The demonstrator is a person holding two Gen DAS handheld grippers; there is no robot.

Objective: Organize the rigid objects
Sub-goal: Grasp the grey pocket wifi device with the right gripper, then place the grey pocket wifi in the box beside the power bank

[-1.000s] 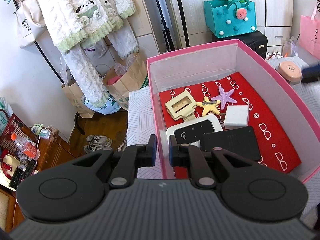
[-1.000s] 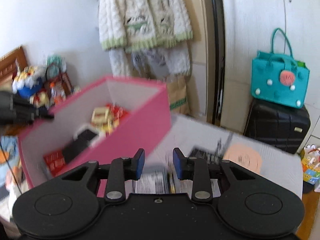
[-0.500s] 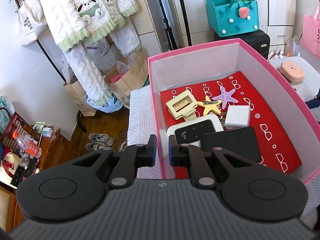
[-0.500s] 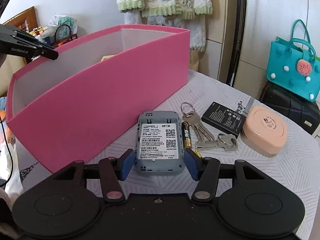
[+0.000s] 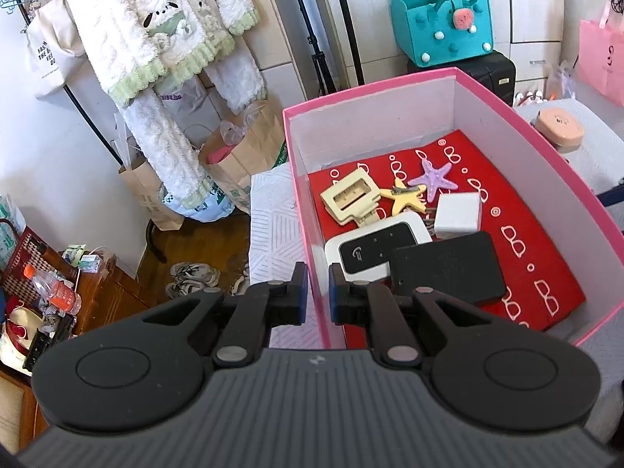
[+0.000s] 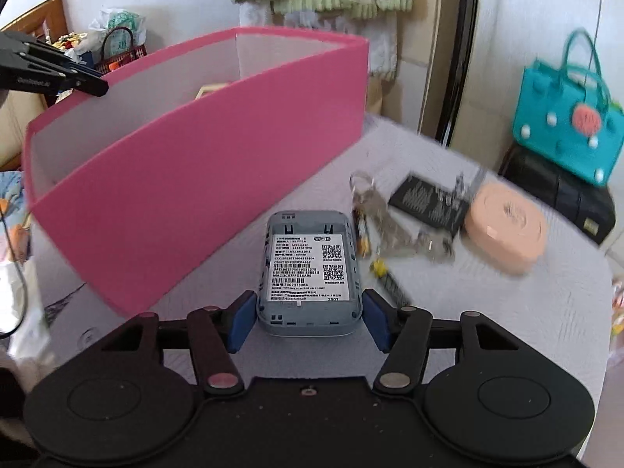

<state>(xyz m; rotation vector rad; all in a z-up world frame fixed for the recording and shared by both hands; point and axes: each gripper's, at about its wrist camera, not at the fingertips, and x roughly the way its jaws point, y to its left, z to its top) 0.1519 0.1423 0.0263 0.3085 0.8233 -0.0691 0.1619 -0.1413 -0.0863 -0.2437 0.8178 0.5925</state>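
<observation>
white wall, wooden floor

1. The left black plastic tongs are showing blue pads on their two fingers and a ribbed grey housing behind them.
2. Round silver pivot screws are sitting on each black linkage arm, with two large round discs flanking them.
3. The right black plastic tongs are showing blue pads, matching silver screws and a dusty black housing.

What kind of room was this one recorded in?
Most likely a bedroom or another lived-in room at home: a fluffy sweater hangs on a rack, a black suitcase stands by cupboards, and shoes lie on the wooden floor.
</observation>
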